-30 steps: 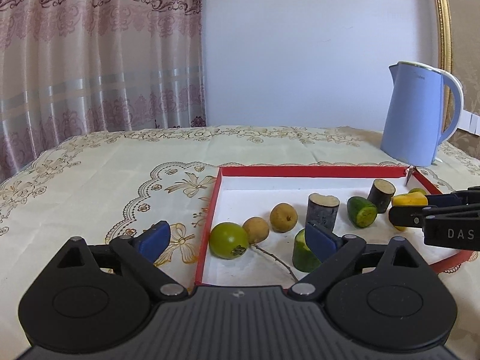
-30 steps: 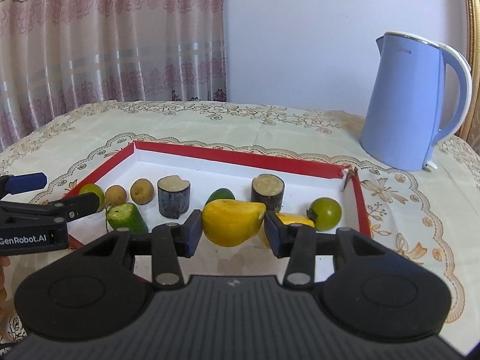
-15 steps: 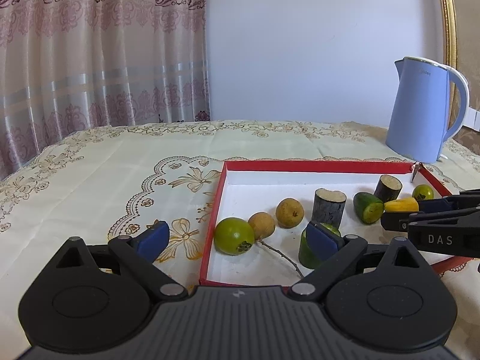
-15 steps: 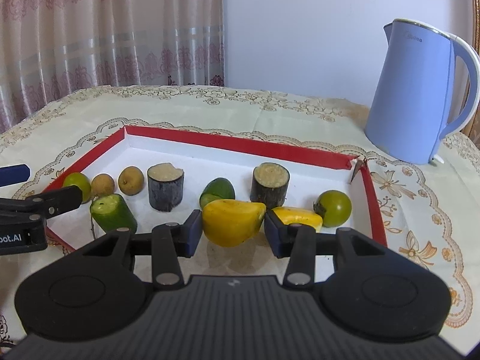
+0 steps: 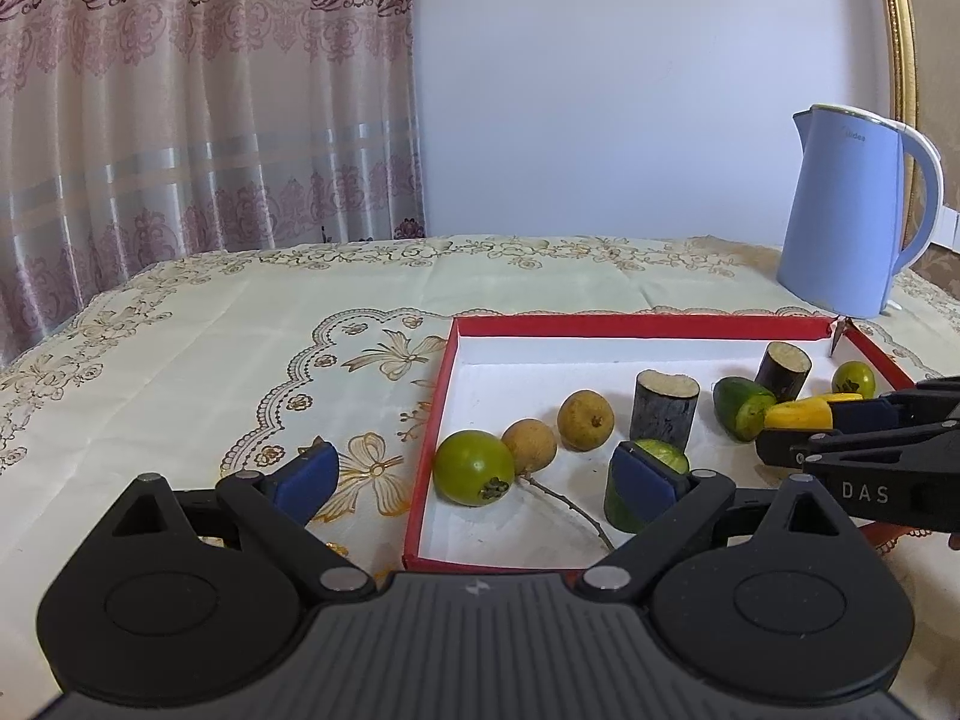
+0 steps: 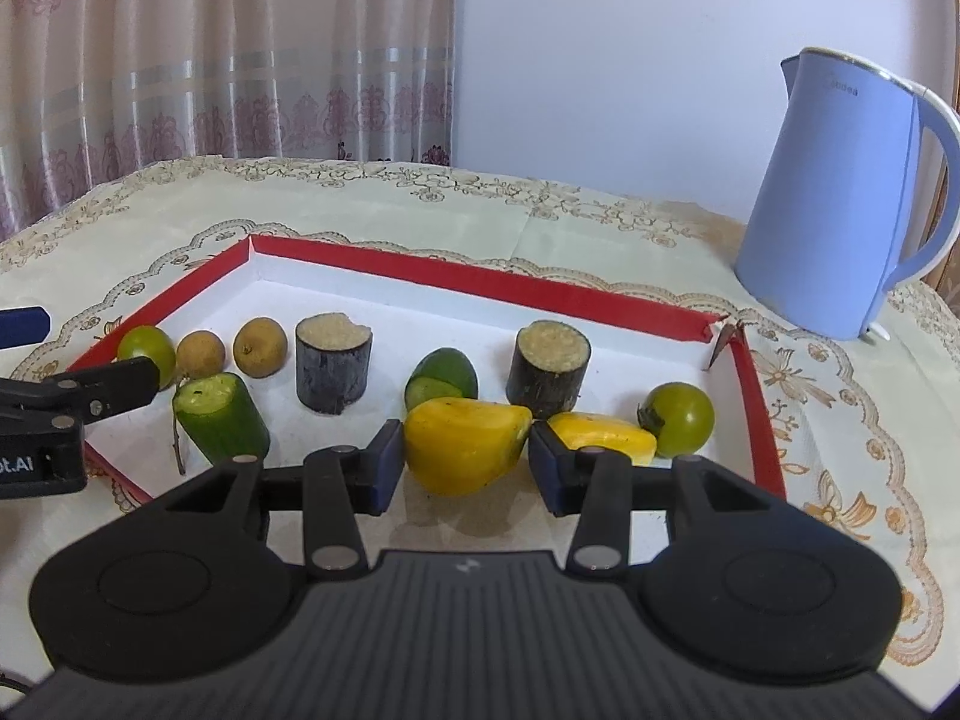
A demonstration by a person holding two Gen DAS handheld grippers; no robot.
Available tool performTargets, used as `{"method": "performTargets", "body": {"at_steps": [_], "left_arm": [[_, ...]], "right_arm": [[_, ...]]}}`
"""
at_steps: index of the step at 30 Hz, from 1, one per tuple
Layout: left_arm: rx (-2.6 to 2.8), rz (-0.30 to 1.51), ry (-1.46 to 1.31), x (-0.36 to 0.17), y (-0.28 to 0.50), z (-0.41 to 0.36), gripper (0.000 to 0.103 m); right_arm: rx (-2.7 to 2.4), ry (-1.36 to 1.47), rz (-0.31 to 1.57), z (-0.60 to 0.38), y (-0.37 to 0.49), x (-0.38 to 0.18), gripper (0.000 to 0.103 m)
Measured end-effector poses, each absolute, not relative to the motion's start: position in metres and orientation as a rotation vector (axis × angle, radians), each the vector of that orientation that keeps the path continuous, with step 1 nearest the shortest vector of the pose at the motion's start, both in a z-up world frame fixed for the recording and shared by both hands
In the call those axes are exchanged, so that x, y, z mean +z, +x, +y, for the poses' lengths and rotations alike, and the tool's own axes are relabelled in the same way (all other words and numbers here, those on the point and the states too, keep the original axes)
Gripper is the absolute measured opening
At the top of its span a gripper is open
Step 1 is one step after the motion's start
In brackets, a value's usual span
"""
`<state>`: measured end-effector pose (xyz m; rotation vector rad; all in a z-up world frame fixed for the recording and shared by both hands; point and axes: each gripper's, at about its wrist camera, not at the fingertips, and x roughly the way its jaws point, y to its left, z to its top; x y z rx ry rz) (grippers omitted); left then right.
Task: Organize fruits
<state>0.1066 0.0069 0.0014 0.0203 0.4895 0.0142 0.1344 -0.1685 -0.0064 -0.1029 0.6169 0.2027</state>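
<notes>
The right gripper is held low and level at the near edge of the red-rimmed tray, pointing forward across it. Its blue-padded fingers pinch a yellow fruit piece from both sides. The piece sits just above the tray's white floor near the front wall; contact with the floor cannot be determined. A second yellow piece lies just right of it, beside a green round fruit.

The left gripper is also level, positioned at the tray's near left corner. Its fingers are spread wide and hold nothing: the left finger is over the embroidered cloth of the bench outside the tray, and the right finger is in front of a cut cucumber piece inside the tray. Whether that finger touches the cucumber cannot be determined.

Tray contents, left to right in the left wrist view: a green round fruit touching a brown longan, a second longan just beside it, a thin twig on the floor, a dark sugarcane segment upright, a green cucumber end on its side, and another sugarcane segment tilted near the back right.

A blue electric kettle stands on the bench beyond the tray's far right corner, apart from it. A patterned curtain hangs behind the bench.
</notes>
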Motion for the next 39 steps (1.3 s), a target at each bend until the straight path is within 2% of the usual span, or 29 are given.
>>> {"method": "performTargets", "body": {"at_steps": [9,11,15,18,22,24,27,32,39], "left_arm": [[0.019,0.488,0.017,0.002,0.106,0.008,0.098],[0.02,0.488,0.014,0.002,0.106,0.009,0.098],[0.022,0.49,0.012,0.002,0.106,0.009,0.098],[0.022,0.491,0.012,0.002,0.106,0.009,0.098],[0.021,0.491,0.008,0.002,0.106,0.01,0.098],[0.017,0.494,0.005,0.002,0.106,0.01,0.098],[0.02,0.497,0.007,0.002,0.106,0.009,0.102],[-0.002,0.487,-0.009,0.002,0.104,0.01,0.103],[-0.024,0.483,-0.066,0.005,0.105,0.013,0.103]], "right_arm": [[0.219,-0.134,0.637,-0.161,0.133,-0.01,0.043],[0.211,-0.132,0.637,-0.163,0.132,-0.012,0.054],[0.218,-0.124,0.616,-0.164,0.129,-0.008,0.059],[0.217,-0.12,0.599,-0.163,0.126,-0.007,0.067],[0.167,-0.123,0.534,-0.166,0.115,-0.004,0.095],[0.133,-0.121,0.5,-0.168,0.107,-0.002,0.103],[0.085,-0.123,0.511,-0.171,0.1,-0.001,0.103],[0.004,-0.158,0.571,-0.167,0.095,-0.006,0.103],[0.098,-0.044,0.49,-0.187,0.063,-0.002,0.103]]}}
